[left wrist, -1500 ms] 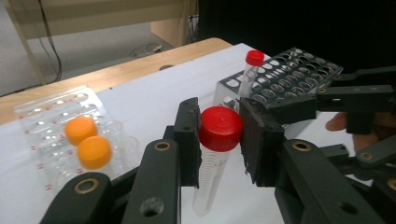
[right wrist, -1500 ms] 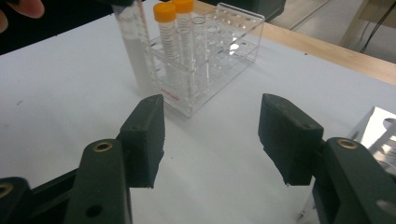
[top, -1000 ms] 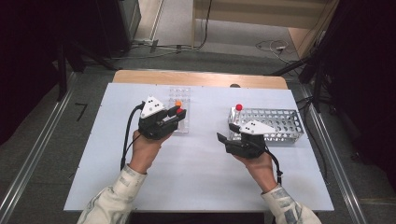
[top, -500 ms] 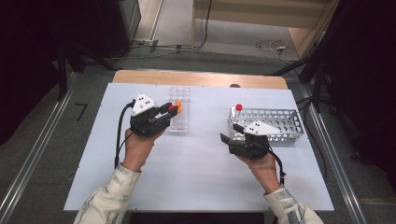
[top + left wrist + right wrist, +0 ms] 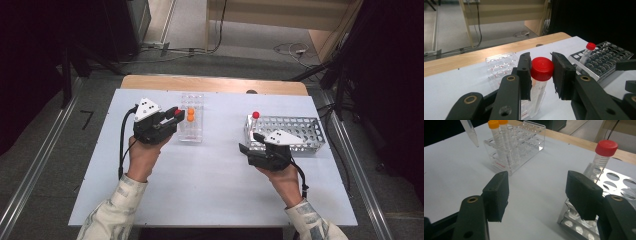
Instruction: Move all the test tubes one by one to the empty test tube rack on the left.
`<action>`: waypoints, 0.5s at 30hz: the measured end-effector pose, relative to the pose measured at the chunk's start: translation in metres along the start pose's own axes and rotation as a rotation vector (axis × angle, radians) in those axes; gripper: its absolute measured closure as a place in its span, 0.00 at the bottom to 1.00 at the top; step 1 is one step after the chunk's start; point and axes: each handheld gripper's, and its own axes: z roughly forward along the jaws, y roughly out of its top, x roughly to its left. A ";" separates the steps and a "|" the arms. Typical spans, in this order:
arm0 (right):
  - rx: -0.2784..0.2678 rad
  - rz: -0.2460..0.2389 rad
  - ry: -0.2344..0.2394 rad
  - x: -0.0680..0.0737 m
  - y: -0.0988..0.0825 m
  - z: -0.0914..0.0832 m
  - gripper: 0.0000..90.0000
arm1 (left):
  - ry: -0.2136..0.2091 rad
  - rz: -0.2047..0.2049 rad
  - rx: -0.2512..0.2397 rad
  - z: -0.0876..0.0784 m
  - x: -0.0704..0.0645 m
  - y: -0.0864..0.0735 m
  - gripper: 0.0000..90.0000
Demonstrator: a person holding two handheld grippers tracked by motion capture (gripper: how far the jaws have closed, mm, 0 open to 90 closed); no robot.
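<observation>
My left gripper is shut on a clear tube with a red cap, held just left of the clear plastic rack. The tube's pointed tip hangs above the table in the right gripper view. Two orange-capped tubes stand in that rack. A second red-capped tube stands in the left corner of the metal rack. My right gripper is open and holds nothing, just in front of that corner.
The white tabletop has a wooden strip along its far edge. Dark equipment and cables sit on the floor beyond. Metal rails run along both sides of the table.
My left gripper has moved left and slightly away from the clear rack, with the red-capped tube in it. The right gripper has shifted only a little.
</observation>
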 end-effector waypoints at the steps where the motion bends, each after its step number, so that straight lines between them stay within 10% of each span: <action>1: -0.001 -0.002 -0.001 -0.001 0.000 0.000 0.37 | 0.002 -0.002 -0.001 0.000 0.000 0.000 0.77; 15: -0.007 0.003 -0.005 -0.003 -0.001 -0.003 0.37 | 0.017 -0.021 -0.022 0.000 0.005 0.007 0.77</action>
